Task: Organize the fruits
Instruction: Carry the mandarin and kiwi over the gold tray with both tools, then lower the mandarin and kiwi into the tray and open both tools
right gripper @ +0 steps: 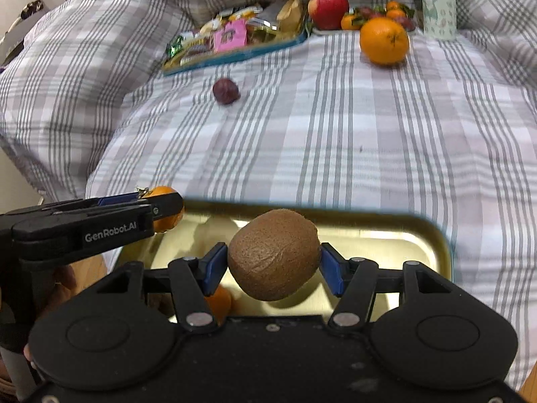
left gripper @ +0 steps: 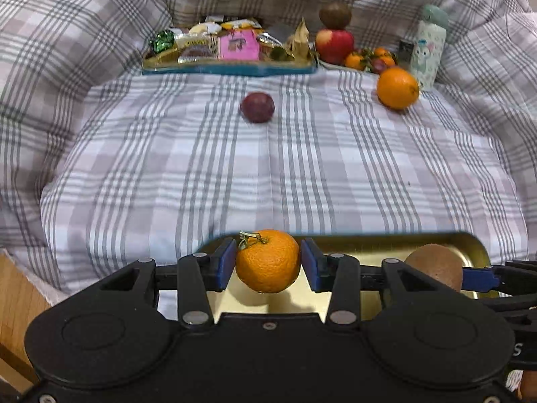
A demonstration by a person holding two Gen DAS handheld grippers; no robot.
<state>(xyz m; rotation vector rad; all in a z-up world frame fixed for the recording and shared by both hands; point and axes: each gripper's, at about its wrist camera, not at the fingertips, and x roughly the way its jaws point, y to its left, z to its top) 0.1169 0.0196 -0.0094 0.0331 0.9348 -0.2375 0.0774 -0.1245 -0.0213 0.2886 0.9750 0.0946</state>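
My left gripper (left gripper: 267, 262) is shut on a small mandarin (left gripper: 267, 261) with a green stem, held above the near gold tray (left gripper: 386, 243). My right gripper (right gripper: 273, 263) is shut on a brown kiwi (right gripper: 273, 253) over the same gold tray (right gripper: 419, 235). The left gripper (right gripper: 157, 208) and its mandarin (right gripper: 164, 192) show at the tray's left edge in the right wrist view. The kiwi (left gripper: 434, 268) shows at the right in the left wrist view. Another orange fruit (right gripper: 220, 302) lies in the tray under the right gripper's left finger. Loose on the plaid sheet lie a dark plum (left gripper: 257, 106) and a big orange (left gripper: 397, 88).
At the back a blue-rimmed tray (left gripper: 228, 67) holds wrapped snacks. Beside it an apple (left gripper: 334, 45) with a kiwi (left gripper: 335, 15) on top stands among small mandarins (left gripper: 355, 60). A pale printed bottle (left gripper: 429, 50) stands at the back right. Rumpled bedding rises all around.
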